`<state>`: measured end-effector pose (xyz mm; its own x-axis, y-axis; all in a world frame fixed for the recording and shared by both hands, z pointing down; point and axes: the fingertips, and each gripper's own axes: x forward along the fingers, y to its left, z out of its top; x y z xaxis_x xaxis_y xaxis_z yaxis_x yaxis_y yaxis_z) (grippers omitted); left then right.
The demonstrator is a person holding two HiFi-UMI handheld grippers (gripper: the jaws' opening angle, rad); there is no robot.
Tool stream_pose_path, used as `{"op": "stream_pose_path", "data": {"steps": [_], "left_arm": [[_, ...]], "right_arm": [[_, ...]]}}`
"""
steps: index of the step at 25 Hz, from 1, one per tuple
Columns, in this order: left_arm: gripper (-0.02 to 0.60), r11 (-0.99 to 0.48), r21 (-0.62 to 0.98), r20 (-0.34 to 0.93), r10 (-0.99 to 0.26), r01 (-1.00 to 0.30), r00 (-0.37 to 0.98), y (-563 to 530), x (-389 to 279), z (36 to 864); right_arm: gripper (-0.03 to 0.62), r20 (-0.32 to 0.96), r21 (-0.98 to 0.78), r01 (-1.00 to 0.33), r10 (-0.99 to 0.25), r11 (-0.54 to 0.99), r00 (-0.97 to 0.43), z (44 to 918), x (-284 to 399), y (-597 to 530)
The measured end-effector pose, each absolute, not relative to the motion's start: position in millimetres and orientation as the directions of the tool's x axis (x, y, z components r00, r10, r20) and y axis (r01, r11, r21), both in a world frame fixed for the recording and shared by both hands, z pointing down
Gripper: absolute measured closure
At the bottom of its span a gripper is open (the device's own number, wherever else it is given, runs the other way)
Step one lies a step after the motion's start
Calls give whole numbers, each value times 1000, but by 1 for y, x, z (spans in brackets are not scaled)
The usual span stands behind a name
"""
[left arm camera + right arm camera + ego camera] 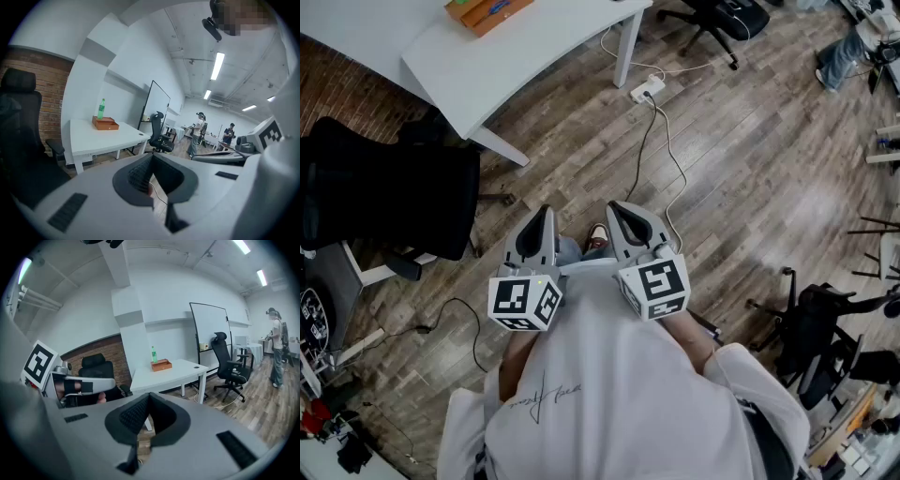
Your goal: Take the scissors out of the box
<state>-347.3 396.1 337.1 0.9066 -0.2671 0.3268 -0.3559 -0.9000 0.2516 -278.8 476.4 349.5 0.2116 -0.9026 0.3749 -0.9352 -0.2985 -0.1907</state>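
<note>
Both grippers are held close to the person's body, well short of the work area. The left gripper (546,214) has its jaws pressed together with nothing between them, and it's the same for the right gripper (615,208): clenched and empty. The box (487,13) is orange-brown and open-topped. It sits on the white table (534,47), well apart from both grippers, with a green bottle (101,108) just beside it. The scissors can't be made out. Something blue and green lies in the box in the head view, too small to identify, so they are presumably in there. The task hasn't really started, and the approach to the table comes first. Handling guess: scissors should be light, rigid, part smooth metal and part plastic, so the blades may slip under the pads. They are likely lying flat against the box bottom, which makes them hard to get under. Best hold is probably across the handle loops or at the pivot, not the blade tips. The box looks light and may slide, so the other gripper could steady its wall. A floor cable (646,89) crosses the path to the table.
</note>
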Motion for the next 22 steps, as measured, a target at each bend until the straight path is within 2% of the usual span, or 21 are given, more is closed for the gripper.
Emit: {"op": "stream_pose_path", "data": {"steps": [13,22], "left_arm": [[574,-891,213,338,-318,-401,886,400,-356,329],[574,-904,224,336,-280,-365,899,390,-340,333]], "right_arm": [[583,365,-248,-910,-902,-332,230,350,-279,494],[583,367,-313,-860,-887,-403,282,356,-253,505]]}}
